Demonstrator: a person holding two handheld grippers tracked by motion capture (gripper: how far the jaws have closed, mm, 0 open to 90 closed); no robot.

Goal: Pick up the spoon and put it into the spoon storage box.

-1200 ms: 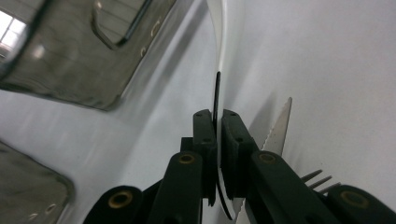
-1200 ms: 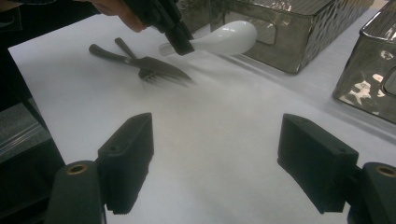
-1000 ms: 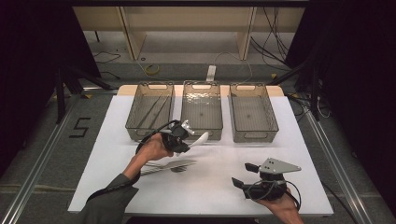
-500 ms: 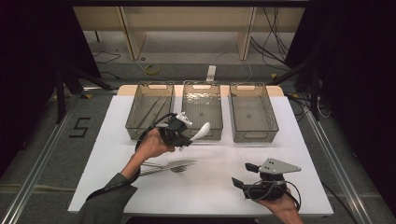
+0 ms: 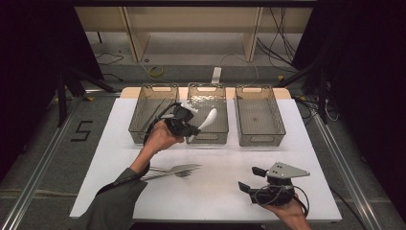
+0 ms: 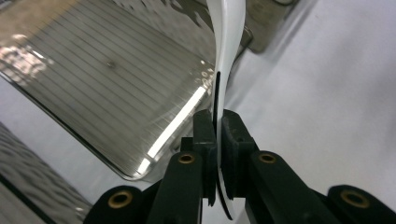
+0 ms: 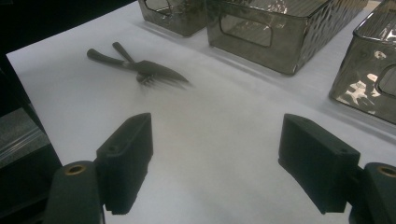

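Observation:
My left gripper [image 5: 191, 128] is shut on the handle of a white spoon [image 5: 208, 117], held in the air over the front edge of the middle clear bin [image 5: 207, 140]. In the left gripper view the spoon [image 6: 227, 42] stands on edge between the closed jaws of the left gripper [image 6: 218, 135], with a bin floor [image 6: 93, 79] below it. My right gripper [image 5: 250, 178] rests at the table's front right, open, nothing between its jaws. The right gripper [image 7: 217, 158] faces a dark knife [image 7: 154, 70] and a fork [image 7: 123, 53].
Three clear bins stand side by side at the back of the white table [image 5: 225, 191]: left bin [image 5: 143, 115], the middle one, right bin [image 5: 261, 140]. The crossed fork and knife [image 5: 174, 170] lie on the table in front of the left bin. Black floor surrounds the table.
My left hand has risen and moved toward the bins with the spoon, which now reaches over the middle bin. The right gripper has stayed still.

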